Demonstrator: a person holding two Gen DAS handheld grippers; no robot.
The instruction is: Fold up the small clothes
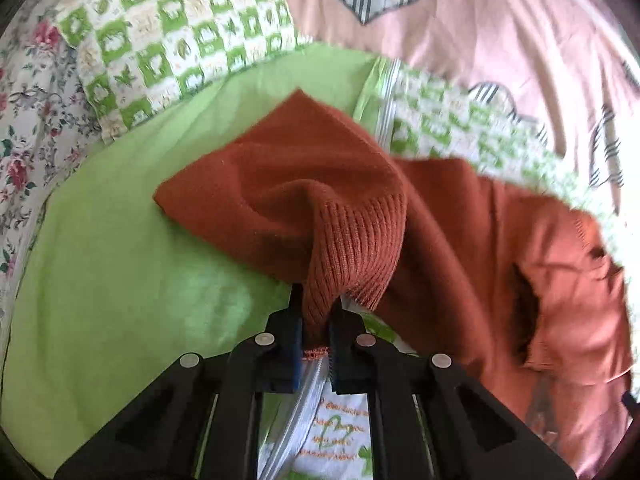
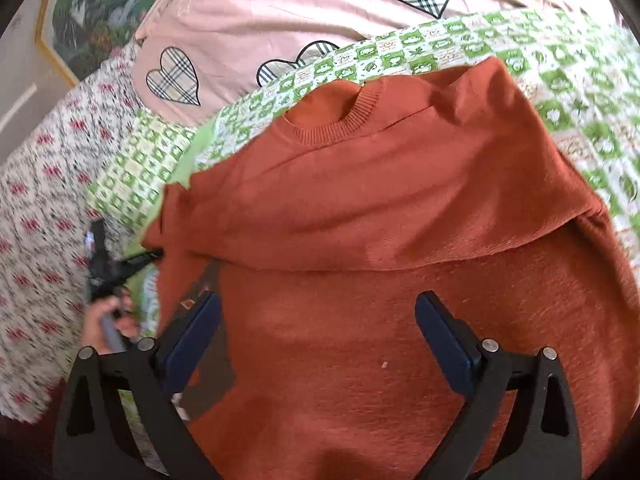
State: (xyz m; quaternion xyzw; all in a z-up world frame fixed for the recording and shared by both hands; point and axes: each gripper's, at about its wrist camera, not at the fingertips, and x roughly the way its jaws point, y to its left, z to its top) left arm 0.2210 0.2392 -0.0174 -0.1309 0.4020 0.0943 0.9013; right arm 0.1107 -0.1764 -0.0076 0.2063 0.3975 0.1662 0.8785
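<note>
A rust-orange knit sweater [image 2: 380, 200] lies on a bed, its ribbed neckline [image 2: 340, 120] at the far side. My left gripper [image 1: 316, 316] is shut on the ribbed cuff of a sleeve [image 1: 352, 248] and holds it lifted; the sleeve folds back over the green sheet. The left gripper also shows at the left of the right wrist view [image 2: 120, 264], at the sweater's left edge. My right gripper [image 2: 320, 320] is open, jaws wide apart, just above the sweater's lower body, holding nothing.
The bed has a plain green sheet [image 1: 120, 260], a green-and-white checked cover [image 2: 580, 100], a pink blanket with plaid hearts [image 2: 260, 20] at the far side and a floral sheet [image 2: 40, 220] on the left. A framed picture [image 2: 92, 12] hangs beyond.
</note>
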